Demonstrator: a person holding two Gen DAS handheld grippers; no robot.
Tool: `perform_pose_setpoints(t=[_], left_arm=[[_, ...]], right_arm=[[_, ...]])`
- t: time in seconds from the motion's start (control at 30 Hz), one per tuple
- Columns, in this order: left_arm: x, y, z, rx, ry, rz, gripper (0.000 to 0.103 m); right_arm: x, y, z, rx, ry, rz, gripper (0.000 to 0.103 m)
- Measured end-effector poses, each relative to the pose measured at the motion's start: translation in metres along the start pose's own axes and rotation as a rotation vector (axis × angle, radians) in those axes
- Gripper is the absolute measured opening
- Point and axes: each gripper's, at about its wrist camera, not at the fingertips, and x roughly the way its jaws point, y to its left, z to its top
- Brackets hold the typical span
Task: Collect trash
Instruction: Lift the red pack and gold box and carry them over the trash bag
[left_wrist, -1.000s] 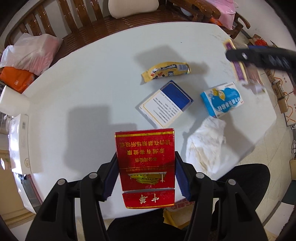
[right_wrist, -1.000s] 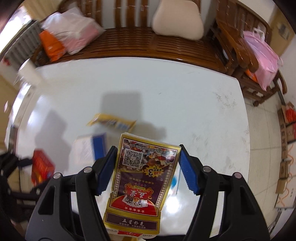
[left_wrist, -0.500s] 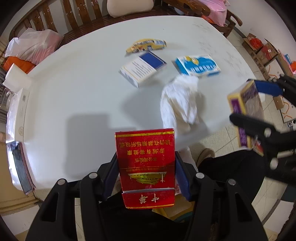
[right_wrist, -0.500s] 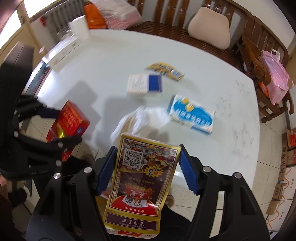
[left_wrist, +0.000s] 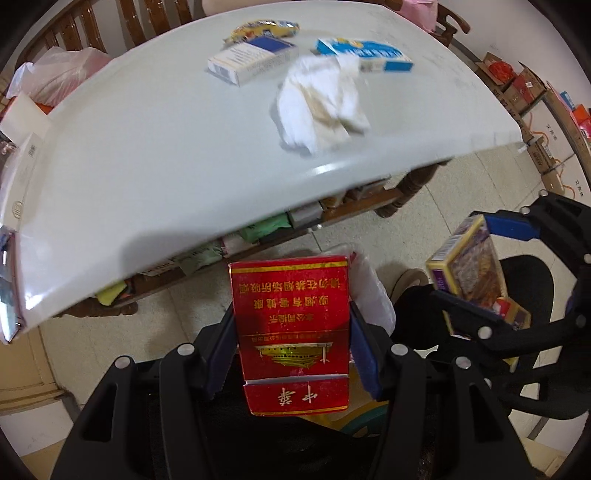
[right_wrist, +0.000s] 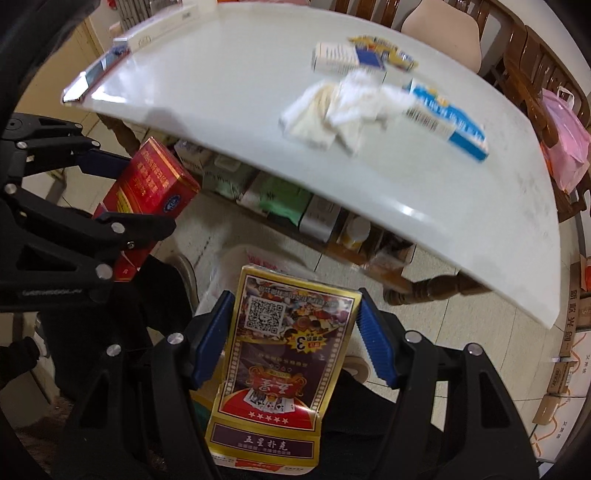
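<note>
My left gripper (left_wrist: 291, 336) is shut on a red cigarette box (left_wrist: 290, 314), held below the table's front edge over a white plastic bag (left_wrist: 369, 291). My right gripper (right_wrist: 291, 339) is shut on a gold and purple playing-card box (right_wrist: 284, 354), also off the table above the bag (right_wrist: 236, 266). Each gripper shows in the other's view: the right gripper (left_wrist: 476, 258) and the left gripper (right_wrist: 122, 184). On the white table (left_wrist: 147, 155) lie a crumpled tissue (left_wrist: 321, 103), a blue-white box (left_wrist: 251, 61), a blue carton (left_wrist: 365, 55) and a yellow wrapper (left_wrist: 262, 27).
A shelf under the table holds boxes and packets (right_wrist: 273, 195). A black chair (left_wrist: 532, 291) stands at the right. Wooden benches with bags (right_wrist: 561, 136) stand behind the table. Cardboard boxes (left_wrist: 517, 85) line the floor at the far right.
Both grippers have pulled back and down off the table with their boxes, and now hang below its front edge over the bag. The trash on the table has not moved.
</note>
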Motion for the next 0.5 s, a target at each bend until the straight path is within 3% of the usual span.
perform_pose_setpoints(t=[0.2,0.5], left_arm=[[0.036,-0.011,-0.025,-0.005,0.009,0.011,0.055],[0.089,-0.013,-0.043,-0.015,0.049,-0.039,0.055]], right_arm=[[0.031,0.016,-0.024,0.004,0.004,0.003,0.065],[0.085,0.028,-0.047,0.043,0.038,0.03,0.065]])
